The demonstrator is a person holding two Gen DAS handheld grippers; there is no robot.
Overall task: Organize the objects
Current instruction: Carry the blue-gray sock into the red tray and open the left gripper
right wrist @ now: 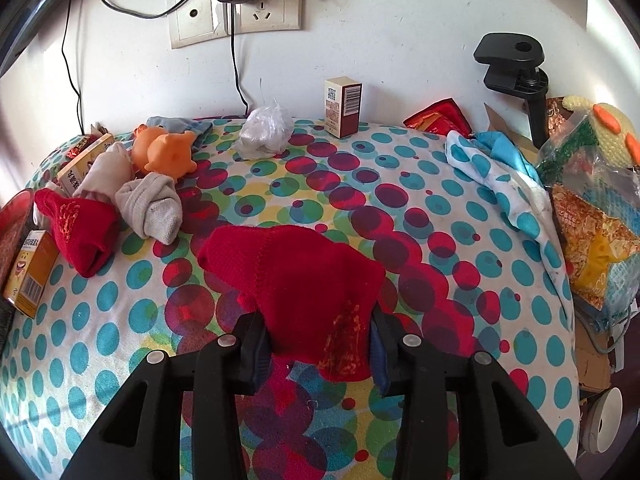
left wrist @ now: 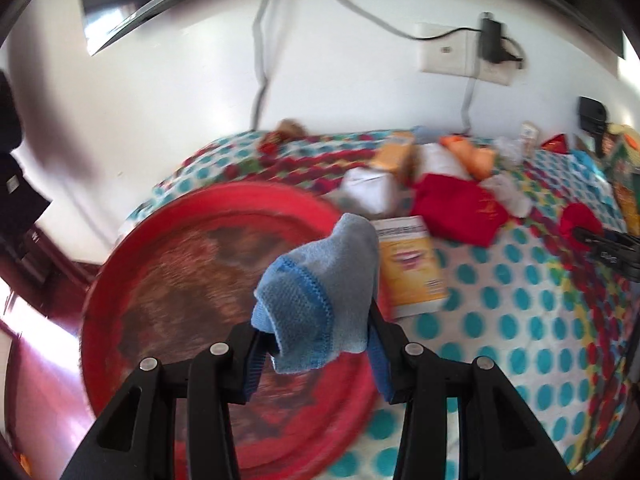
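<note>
From the left wrist we see the left gripper clamped on a light blue sock, which bunches up between the two pads and hides their tips. The sock hangs above a round red tray; the tray's inner picture is smeared by blur and we cannot make out what it shows. The tray lies on a polka-dot tablecloth, partly covered by the gripper frame at the bottom. Just beside the tray's right rim lies a yellow box, its print too blurred to read. Behind it a folded red sock rests among a white packet and orange items that we cannot identify. At the right edge a dark gripper tip with something red shows, cut off by the frame.

From the right wrist we see the right gripper closed on another red sock, whose lower end drapes over the pads and conceals them. It sits low over the cloth. To the left lie a second red sock, a grey sock touching it, and an orange rubber toy behind. A small box stands upright near the wall, a crumpled plastic bag beside it. The tray and yellow box are cropped at the left edge.
</note>
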